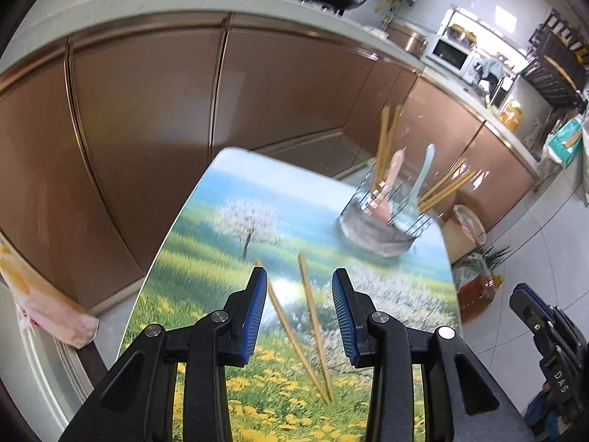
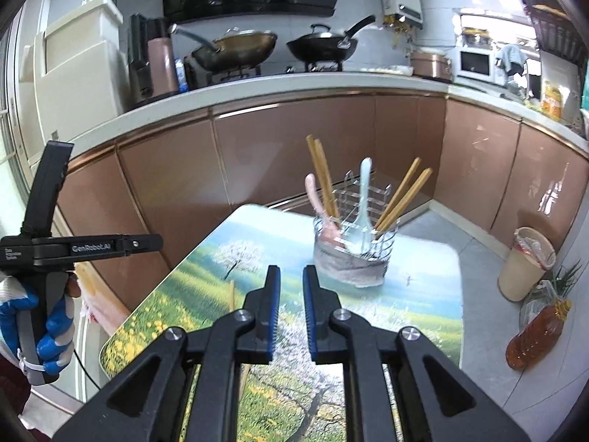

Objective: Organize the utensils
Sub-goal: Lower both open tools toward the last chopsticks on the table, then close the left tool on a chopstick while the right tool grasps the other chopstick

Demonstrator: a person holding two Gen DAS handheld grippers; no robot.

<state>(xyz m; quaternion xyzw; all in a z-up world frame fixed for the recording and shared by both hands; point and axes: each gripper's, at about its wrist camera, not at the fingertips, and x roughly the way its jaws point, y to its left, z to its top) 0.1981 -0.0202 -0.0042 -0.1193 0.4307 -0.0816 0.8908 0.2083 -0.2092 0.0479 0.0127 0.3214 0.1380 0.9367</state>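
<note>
Two wooden chopsticks [image 1: 313, 328] lie loose on the landscape-print table [image 1: 206, 258], their near ends almost meeting. My left gripper [image 1: 299, 313] hovers over them with its jaws apart, a blue pad on either side and neither pad touching them. The wire utensil holder [image 1: 383, 221] stands at the table's far right with chopsticks, a pink spoon and a pale blue spoon in it. In the right wrist view the holder [image 2: 351, 258] is straight ahead, and my right gripper [image 2: 292, 313] is shut and empty above the table [image 2: 423, 294]. One loose chopstick [image 2: 232, 294] shows left of its fingers.
Brown cabinets wrap around behind the table, under a counter with two woks [image 2: 320, 46]. A lined bin [image 2: 526, 265] and an oil bottle [image 2: 537, 335] stand on the floor to the right. A pink bag [image 1: 48, 309] hangs at the left. A gloved hand [image 2: 48, 335] holds the left gripper.
</note>
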